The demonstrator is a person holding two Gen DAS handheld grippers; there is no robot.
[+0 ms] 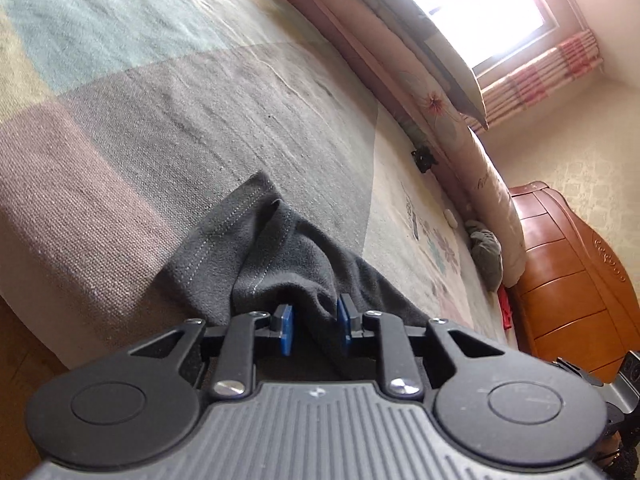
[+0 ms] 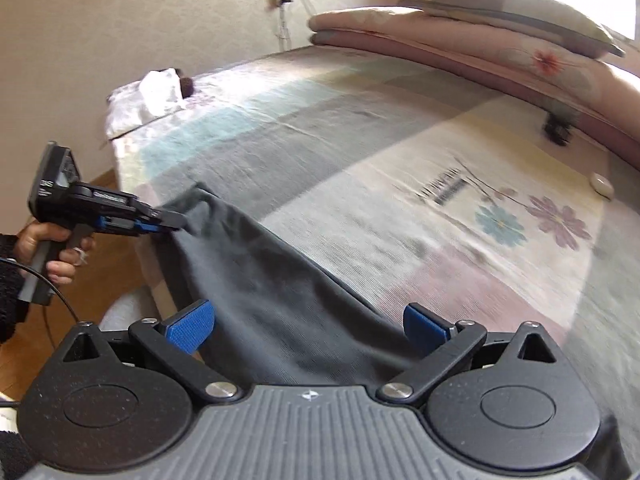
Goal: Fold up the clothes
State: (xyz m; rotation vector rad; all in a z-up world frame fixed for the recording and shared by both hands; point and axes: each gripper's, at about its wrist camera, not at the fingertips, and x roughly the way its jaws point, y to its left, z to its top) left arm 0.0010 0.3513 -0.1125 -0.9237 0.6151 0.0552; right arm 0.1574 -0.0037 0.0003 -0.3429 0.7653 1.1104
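The right wrist view is showing what the left cannot: the left gripper (image 2: pixel 176 222) from the side at the middle left of the frame, a person's hand (image 2: pixel 52 252) wrapping its handle, and a white bundle (image 2: pixel 160 90) sitting at the far corner of the bed in the upper left. The left wrist view alone is taking in a bright window (image 1: pixel 476 4) at the upper right, a wooden chest of drawers (image 1: pixel 568 280) at the right edge and a small crumpled grey item (image 1: pixel 486 250) lying beside it.

The left gripper (image 1: pixel 314 322) is standing narrowly parted, its blue pads (image 1: pixel 286 328) flanking a bunched fold of the dark grey garment (image 1: pixel 280 240); from the frames I cannot tell whether the pads are pressing on the cloth. The right gripper (image 2: pixel 308 326) is gaping wide at the bottom of its frame, with the cloth passing between its fingers and neither pad touching it.

The dark grey garment (image 2: pixel 272 292) is lying at the near edge of the patchwork bedspread (image 2: pixel 360 120), stretching in a loose, wrinkled band from the left gripper at the middle left down to the lower centre. Pale stitching lines are running along its hem in the left wrist view.
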